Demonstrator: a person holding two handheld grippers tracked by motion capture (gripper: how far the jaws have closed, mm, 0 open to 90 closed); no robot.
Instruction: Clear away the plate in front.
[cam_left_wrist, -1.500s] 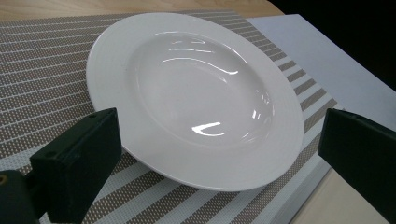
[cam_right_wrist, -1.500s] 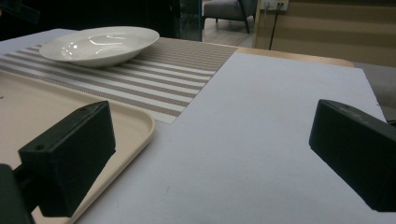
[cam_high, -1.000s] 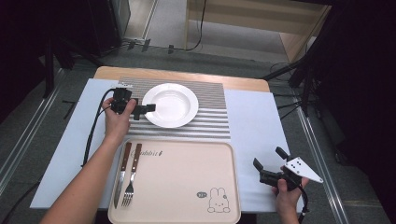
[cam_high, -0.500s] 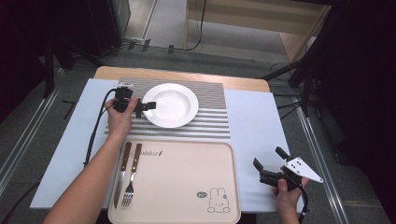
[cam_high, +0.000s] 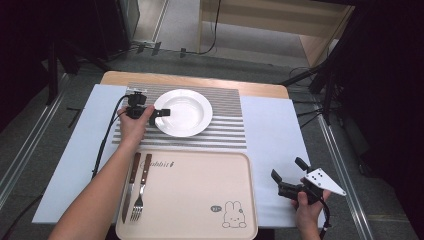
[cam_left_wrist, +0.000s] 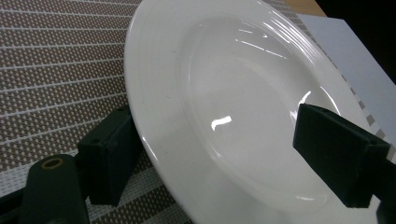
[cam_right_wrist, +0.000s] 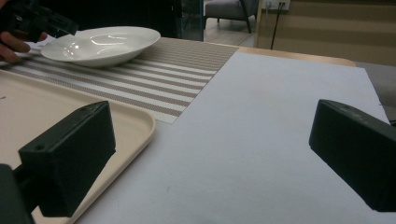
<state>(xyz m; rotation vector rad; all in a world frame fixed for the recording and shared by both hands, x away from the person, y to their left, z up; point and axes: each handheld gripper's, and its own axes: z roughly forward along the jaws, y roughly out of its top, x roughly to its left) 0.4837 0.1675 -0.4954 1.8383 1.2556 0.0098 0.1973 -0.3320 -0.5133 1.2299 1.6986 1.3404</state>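
- The left gripper is sitting at the near-left rim of the white plate, jaws spread apart with the rim between them. In the left gripper view one jaw is tucked under the plate's edge and the other is hanging over the bowl, so it's straddling the rim, not clamped down on it yet.
- The plate is lying on the striped placemat, toward the far side of the table, just beyond the beige tray.
- A knife and a fork are lying side by side along the tray's left edge.
- The right gripper is hanging out way off at the near right corner, jaws wide open, gripping nothing, well apart from the plate.
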